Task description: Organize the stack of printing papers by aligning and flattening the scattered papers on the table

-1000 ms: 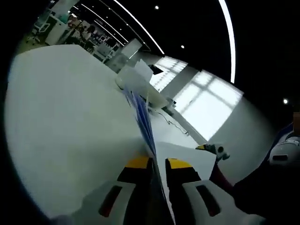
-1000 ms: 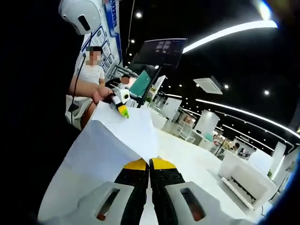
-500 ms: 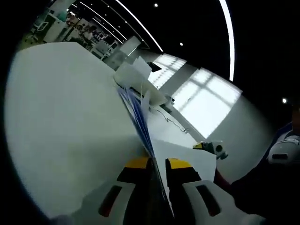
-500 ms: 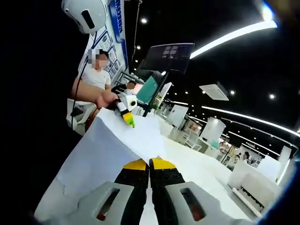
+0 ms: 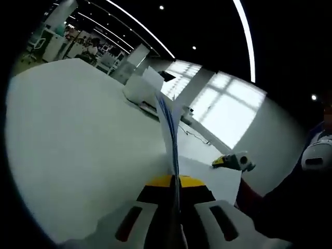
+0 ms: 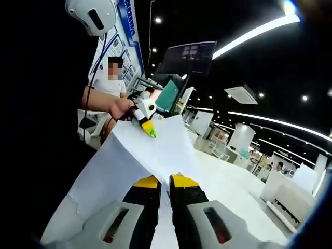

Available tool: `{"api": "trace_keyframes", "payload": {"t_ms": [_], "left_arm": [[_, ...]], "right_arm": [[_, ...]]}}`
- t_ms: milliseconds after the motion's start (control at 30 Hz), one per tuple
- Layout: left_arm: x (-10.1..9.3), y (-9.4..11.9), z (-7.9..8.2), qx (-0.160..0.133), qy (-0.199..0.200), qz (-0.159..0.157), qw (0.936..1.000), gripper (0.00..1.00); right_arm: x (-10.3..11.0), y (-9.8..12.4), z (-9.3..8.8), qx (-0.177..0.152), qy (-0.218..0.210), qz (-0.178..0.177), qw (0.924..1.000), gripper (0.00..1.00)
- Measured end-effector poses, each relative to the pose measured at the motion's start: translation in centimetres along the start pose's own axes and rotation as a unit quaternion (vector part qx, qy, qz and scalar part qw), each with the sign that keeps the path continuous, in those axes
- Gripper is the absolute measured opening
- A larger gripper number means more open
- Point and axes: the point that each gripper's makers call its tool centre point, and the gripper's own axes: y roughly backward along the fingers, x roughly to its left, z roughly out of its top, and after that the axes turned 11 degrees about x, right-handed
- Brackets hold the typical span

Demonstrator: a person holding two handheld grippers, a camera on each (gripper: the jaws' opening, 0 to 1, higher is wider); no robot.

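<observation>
I hold a stack of white printing paper (image 5: 167,122) edge-on; it rises from between my left gripper's (image 5: 175,181) yellow-tipped jaws, which are shut on it. Its far corner (image 5: 218,179) reaches the right gripper (image 5: 223,162), seen from the side at the right. In the right gripper view the top sheet (image 6: 150,150) spreads wide up and to the left. My right gripper (image 6: 165,181) is shut on the near edge, with a thin white strip between its jaws. The left gripper (image 6: 150,130), held by a hand (image 6: 122,108), pinches the far corner.
The white table (image 5: 67,150) stretches below and to the left. A white box (image 5: 137,91) stands at its far end and another (image 6: 282,189) at the right. A dark monitor (image 6: 187,54) and a seated person (image 6: 106,88) are behind the paper.
My left gripper's jaws closed from a loose gap around the stack to tight on it, and the stack stands more upright. The right gripper's jaws parted slightly.
</observation>
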Motion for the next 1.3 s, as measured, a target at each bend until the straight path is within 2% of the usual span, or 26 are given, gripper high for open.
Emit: {"api": "trace_keyframes", "payload": {"t_ms": [233, 500, 600, 733, 867, 1100, 1300], "left_arm": [[-0.2, 0.7, 0.6, -0.006, -0.023, 0.011, 0.9997, 0.07], [-0.7, 0.8, 0.9, 0.006, -0.07, 0.033, 0.997, 0.07], [-1.6, 0.9, 1.2, 0.008, -0.1, 0.037, 0.9942, 0.07], [-2.7, 1.0, 1.6, 0.006, -0.145, 0.042, 0.9885, 0.07], [-3.1, 1.3, 1.8, 0.004, -0.165, 0.039, 0.9854, 0.07], [-3.6, 2.2, 2.3, -0.008, -0.196, 0.033, 0.98, 0.06], [-4.2, 2.7, 2.6, -0.023, -0.216, 0.015, 0.9759, 0.06]], "right_arm": [[-1.1, 1.5, -1.2, 0.008, -0.032, -0.02, 0.9993, 0.09], [-2.6, 3.3, -1.0, -0.004, -0.06, -0.048, 0.997, 0.09], [-3.1, 3.7, -0.9, -0.009, -0.076, -0.058, 0.9953, 0.09], [-3.4, 3.2, -1.5, -0.002, -0.101, -0.067, 0.9926, 0.16], [-3.6, 2.5, -2.2, 0.007, -0.119, -0.071, 0.9903, 0.22], [-3.9, 1.9, -2.7, 0.019, -0.138, -0.077, 0.9872, 0.26], [-4.6, 1.8, -3.1, 0.016, -0.175, -0.081, 0.9811, 0.33]]}}
